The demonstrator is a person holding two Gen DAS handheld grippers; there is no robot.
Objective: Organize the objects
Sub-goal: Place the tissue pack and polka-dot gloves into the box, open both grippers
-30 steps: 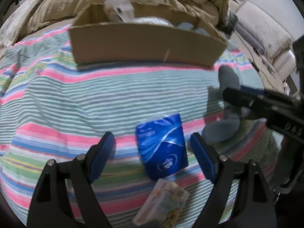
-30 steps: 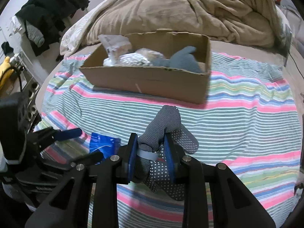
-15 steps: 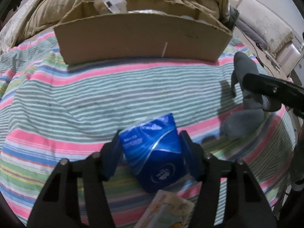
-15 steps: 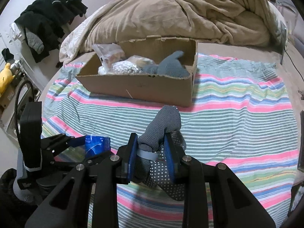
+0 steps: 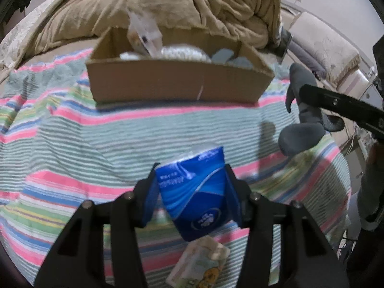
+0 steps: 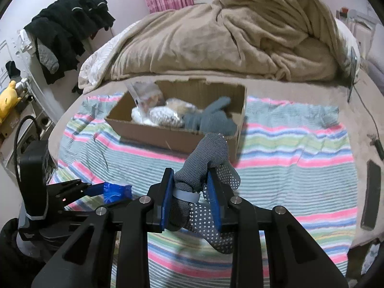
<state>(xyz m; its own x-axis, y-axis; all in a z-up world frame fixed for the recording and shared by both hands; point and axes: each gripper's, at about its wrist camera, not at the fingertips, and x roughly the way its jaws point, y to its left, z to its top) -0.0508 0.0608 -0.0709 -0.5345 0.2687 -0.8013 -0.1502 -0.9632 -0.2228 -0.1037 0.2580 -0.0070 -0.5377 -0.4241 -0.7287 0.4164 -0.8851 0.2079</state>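
My left gripper [image 5: 190, 176] is shut on a blue tissue pack [image 5: 192, 192] and holds it above the striped blanket [image 5: 96, 139]. My right gripper [image 6: 190, 180] is shut on a grey dotted glove [image 6: 204, 158], lifted above the blanket. The glove also shows in the left wrist view [image 5: 302, 110]; the tissue pack shows in the right wrist view [image 6: 116, 190]. A cardboard box [image 5: 172, 84] stands ahead on the bed [image 6: 168, 136]. It holds a grey glove [image 6: 211, 117], white mesh items [image 6: 163, 116] and a clear bag [image 6: 141, 93].
A small yellowish packet [image 5: 201, 264] lies on the blanket under my left gripper. A tan duvet [image 6: 228, 36] is heaped behind the box. A dark phone [image 6: 372, 194] lies at the blanket's right edge. Black clothes [image 6: 69, 24] hang at far left.
My left gripper closed on the tissue pack and lifted it off the blanket. Both grippers rose, the right one with the glove, and the box interior has come into view.
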